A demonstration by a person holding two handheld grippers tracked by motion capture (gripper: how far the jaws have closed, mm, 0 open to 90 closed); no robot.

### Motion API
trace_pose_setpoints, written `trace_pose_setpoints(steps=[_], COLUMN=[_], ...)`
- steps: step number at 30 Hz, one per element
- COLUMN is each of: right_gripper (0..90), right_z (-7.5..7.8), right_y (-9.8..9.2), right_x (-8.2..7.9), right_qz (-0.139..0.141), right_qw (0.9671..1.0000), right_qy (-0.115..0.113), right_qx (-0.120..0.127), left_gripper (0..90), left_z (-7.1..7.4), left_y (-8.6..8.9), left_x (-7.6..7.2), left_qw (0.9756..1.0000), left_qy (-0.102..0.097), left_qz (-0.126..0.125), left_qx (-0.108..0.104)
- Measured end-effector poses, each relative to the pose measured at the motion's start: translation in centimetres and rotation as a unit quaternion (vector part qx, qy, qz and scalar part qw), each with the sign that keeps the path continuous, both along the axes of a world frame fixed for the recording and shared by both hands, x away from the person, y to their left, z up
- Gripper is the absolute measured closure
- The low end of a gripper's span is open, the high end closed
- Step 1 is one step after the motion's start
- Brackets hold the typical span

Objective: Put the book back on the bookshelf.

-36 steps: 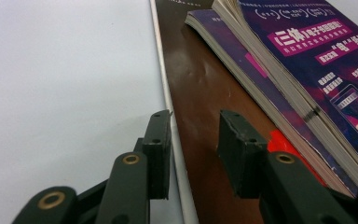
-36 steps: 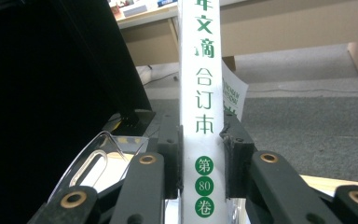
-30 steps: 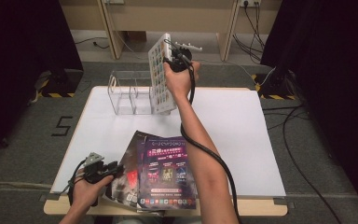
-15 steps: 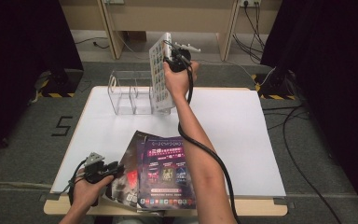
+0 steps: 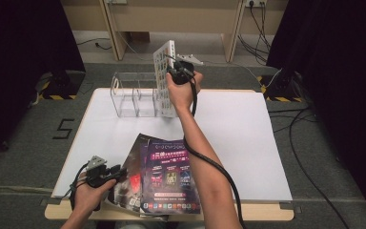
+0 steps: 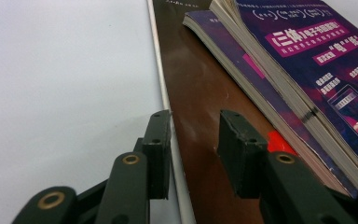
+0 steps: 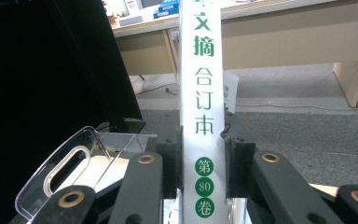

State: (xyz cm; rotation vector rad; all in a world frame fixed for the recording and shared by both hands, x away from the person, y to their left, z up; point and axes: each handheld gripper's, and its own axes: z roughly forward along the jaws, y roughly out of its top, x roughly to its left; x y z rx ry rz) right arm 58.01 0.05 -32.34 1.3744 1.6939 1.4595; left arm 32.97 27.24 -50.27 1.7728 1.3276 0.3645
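The white book has sunk a little toward the clear acrylic rack at the far left of the table, pinched by its spine in the right gripper; slotting it in seems under way (its lower end apparently at the rack's right end); the dividers could catch it. Near, the left gripper rests spread and empty over the dark magazine beside the purple magazine.
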Motion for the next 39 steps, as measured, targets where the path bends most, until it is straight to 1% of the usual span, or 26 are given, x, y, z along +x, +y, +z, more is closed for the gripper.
trace_pose_setpoints(steps=[3, 6, 7, 11, 12, 13, 14, 15, 16, 17, 18, 19, 20, 21, 22, 25, 26, 28, 29, 32, 33, 35, 36, 37, 38, 39], right_gripper=[72.7, 72.6, 72.3, 70.4, 69.6, 68.7, 68.3, 68.3, 67.7, 66.2, 65.2, 65.3, 67.3, 67.3, 71.0, 70.8, 69.3, 68.4, 67.8, 67.3, 69.7, 70.7, 72.3, 72.3, 72.8, 73.0], right_z=[0.2, 0.2, 0.3, 0.6, 0.7, 0.7, 0.8, 0.8, 0.9, 0.9, 0.9, 0.9, 0.8, 0.8, 0.8, 1.1, 1.4, 1.5, 1.6, 1.5, 1.5, 1.5, 1.6, 1.6, 1.7, 1.7], right_y=[-0.2, -0.4, -0.7, -1.1, -1.1, -1.1, -1.1, -1.1, -1.2, -1.3, -1.3, -1.5, -1.7, -1.7, -2.0, -2.1, -2.2, -2.4, -2.4, -2.5, -2.7, -2.8, -2.9, -2.9, -2.8, -2.8], right_x=[-0.1, 0.0, 0.1, 0.6, 0.8, 1.0, 1.3, 1.3, 1.9, 2.3, 2.5, 2.8, 3.0, 3.0, 3.2, 3.3, 3.5, 3.7, 3.8, 4.1, 4.2, 4.3, 4.3, 4.3, 4.1, 4.1], right_qz=[0.004, 0.005, 0.011, 0.023, 0.027, 0.030, 0.035, 0.035, 0.034, 0.032, 0.032, 0.031, 0.027, 0.027, 0.030, 0.034, 0.038, 0.039, 0.040, 0.039, 0.038, 0.037, 0.039, 0.039, 0.032, 0.030], right_qw=[0.9999, 0.9999, 0.9996, 0.9987, 0.9986, 0.9981, 0.9975, 0.9975, 0.9966, 0.9964, 0.9957, 0.9952, 0.9951, 0.9951, 0.9939, 0.9934, 0.9927, 0.9918, 0.9915, 0.9908, 0.9901, 0.9896, 0.9883, 0.9883, 0.9889, 0.9890], right_qy=[0.009, 0.015, 0.025, 0.045, 0.046, 0.053, 0.060, 0.060, 0.075, 0.078, 0.087, 0.093, 0.096, 0.096, 0.105, 0.110, 0.114, 0.121, 0.123, 0.129, 0.134, 0.137, 0.146, 0.146, 0.144, 0.144], right_qx=[-0.003, 0.000, 0.003, 0.000, 0.003, 0.007, 0.006, 0.006, 0.006, 0.001, -0.001, -0.001, 0.002, 0.002, 0.013, 0.009, 0.008, 0.014, 0.012, 0.015, 0.020, 0.021, 0.024, 0.024, 0.017, 0.018], left_gripper=[63.6, 63.6, 63.6, 63.4, 63.4, 63.3, 63.4, 63.3, 63.2, 63.2, 63.2, 63.2, 63.2, 63.3, 63.3, 63.2, 63.1, 63.2, 63.2, 63.1, 63.2, 63.1, 63.2, 63.2, 63.2, 63.1], left_z=[0.1, 0.1, 0.1, 0.1, 0.1, 0.1, 0.1, 0.1, 0.1, 0.1, 0.1, 0.1, 0.1, 0.1, 0.1, 0.1, 0.1, 0.1, 0.1, 0.1, 0.2, 0.2, 0.1, 0.1, 0.1, 0.1], left_y=[0.0, 0.1, 0.1, 0.1, 0.1, 0.1, 0.1, 0.1, 0.0, 0.1, 0.1, 0.1, 0.1, 0.1, 0.1, 0.1, 0.1, 0.1, 0.1, 0.1, 0.0, 0.0, 0.1, 0.1, 0.0, 0.0], left_x=[0.0, 0.0, 0.0, 0.0, 0.0, 0.0, 0.0, 0.0, 0.0, 0.0, 0.0, 0.0, 0.0, 0.0, 0.1, 0.1, 0.1, 0.0, 0.0, 0.1, 0.1, 0.1, 0.1, 0.1, 0.1, 0.1], left_qw=[1.0000, 1.0000, 1.0000, 1.0000, 1.0000, 1.0000, 1.0000, 1.0000, 1.0000, 1.0000, 1.0000, 1.0000, 1.0000, 1.0000, 1.0000, 1.0000, 1.0000, 1.0000, 1.0000, 1.0000, 1.0000, 1.0000, 1.0000, 1.0000, 1.0000, 1.0000], left_qy=[-0.002, -0.002, -0.001, -0.002, -0.002, -0.001, -0.001, -0.001, -0.002, -0.002, -0.002, -0.002, 0.000, 0.000, 0.000, 0.000, -0.001, -0.001, -0.001, -0.001, -0.002, -0.002, -0.001, -0.001, -0.001, -0.001], left_qz=[0.000, 0.001, -0.001, 0.000, 0.000, 0.001, 0.001, 0.001, 0.001, 0.001, 0.001, 0.001, 0.001, 0.001, 0.000, 0.000, 0.000, 0.000, 0.000, 0.000, 0.000, 0.000, 0.000, 0.000, 0.001, 0.001], left_qx=[0.000, -0.001, 0.001, -0.001, -0.001, -0.002, -0.003, -0.003, -0.003, -0.004, -0.005, -0.005, -0.005, -0.005, -0.005, -0.004, -0.003, -0.003, -0.003, -0.003, -0.003, -0.003, -0.003, -0.003, -0.003, -0.003])
